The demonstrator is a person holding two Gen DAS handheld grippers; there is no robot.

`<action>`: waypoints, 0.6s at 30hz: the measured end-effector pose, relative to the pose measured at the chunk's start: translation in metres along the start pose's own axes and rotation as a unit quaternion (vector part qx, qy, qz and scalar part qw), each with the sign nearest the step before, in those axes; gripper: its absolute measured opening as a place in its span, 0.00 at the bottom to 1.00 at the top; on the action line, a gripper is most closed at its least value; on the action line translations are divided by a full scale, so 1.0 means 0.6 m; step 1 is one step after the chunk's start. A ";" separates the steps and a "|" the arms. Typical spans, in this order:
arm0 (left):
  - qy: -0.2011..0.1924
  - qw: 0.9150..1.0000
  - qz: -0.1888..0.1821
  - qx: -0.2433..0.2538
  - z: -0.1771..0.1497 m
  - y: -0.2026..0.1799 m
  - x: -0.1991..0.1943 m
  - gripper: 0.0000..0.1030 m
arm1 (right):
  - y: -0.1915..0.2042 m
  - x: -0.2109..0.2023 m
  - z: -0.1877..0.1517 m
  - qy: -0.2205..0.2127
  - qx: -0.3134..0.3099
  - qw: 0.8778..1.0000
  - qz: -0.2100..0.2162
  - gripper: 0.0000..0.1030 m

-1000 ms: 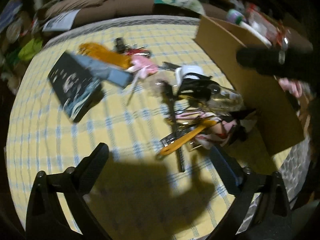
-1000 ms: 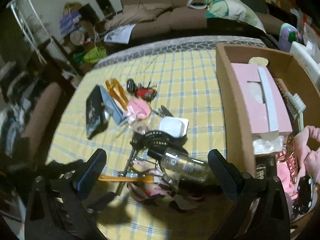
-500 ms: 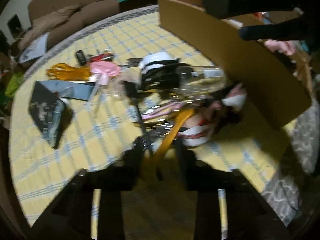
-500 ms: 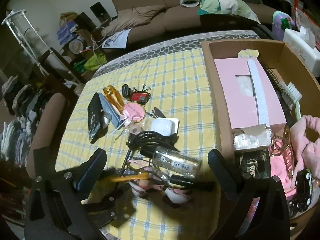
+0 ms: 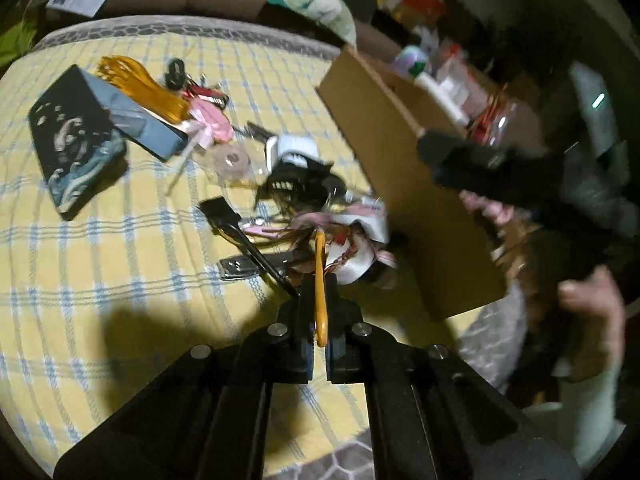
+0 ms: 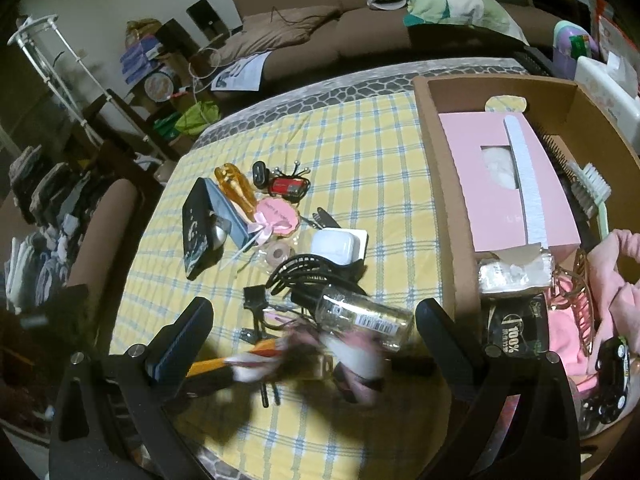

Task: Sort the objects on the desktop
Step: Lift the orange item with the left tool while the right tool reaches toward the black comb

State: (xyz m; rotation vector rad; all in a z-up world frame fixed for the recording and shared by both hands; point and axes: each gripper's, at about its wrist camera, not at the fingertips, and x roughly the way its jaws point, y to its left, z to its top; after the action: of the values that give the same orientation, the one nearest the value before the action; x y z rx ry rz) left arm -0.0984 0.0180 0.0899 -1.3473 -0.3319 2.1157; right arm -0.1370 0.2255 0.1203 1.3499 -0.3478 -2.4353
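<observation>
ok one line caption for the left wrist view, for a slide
Left hand-held gripper shut on an orange handle at the clutter pile, cardboard box alongside.

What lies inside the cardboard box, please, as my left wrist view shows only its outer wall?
Observer: A pink tissue box fills the far part of the cardboard box, with a white nail file lying along its top.
Operator: Thank you; is the right gripper free?
Observer: Yes, the right gripper is open and holds nothing.
Operator: And the box's near end?
Observer: A pink cloth is bunched there.
</observation>
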 end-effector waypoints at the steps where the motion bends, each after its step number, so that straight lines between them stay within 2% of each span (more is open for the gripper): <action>1: -0.008 1.000 -0.008 -0.008 0.002 0.007 -0.013 0.03 | 0.001 0.001 0.000 0.001 0.001 1.000 0.002 1.00; 8: -0.038 0.998 -0.009 -0.046 -0.002 0.069 -0.070 0.03 | 0.021 0.032 -0.004 0.023 -0.004 1.000 0.015 1.00; 11: -0.050 0.997 -0.016 -0.060 -0.005 0.089 -0.089 0.03 | 0.038 0.043 -0.008 0.028 -0.027 0.999 -0.003 1.00; 18: -0.096 0.992 -0.025 -0.073 0.008 0.112 -0.143 0.03 | 0.087 0.063 -0.023 0.035 -0.081 0.996 -0.003 1.00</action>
State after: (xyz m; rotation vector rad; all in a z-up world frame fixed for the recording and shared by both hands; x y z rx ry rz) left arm -0.1006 -0.0865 0.1214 -1.2022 -0.6031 2.2207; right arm -0.1348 0.1622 0.1031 1.3639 -0.1242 -2.3566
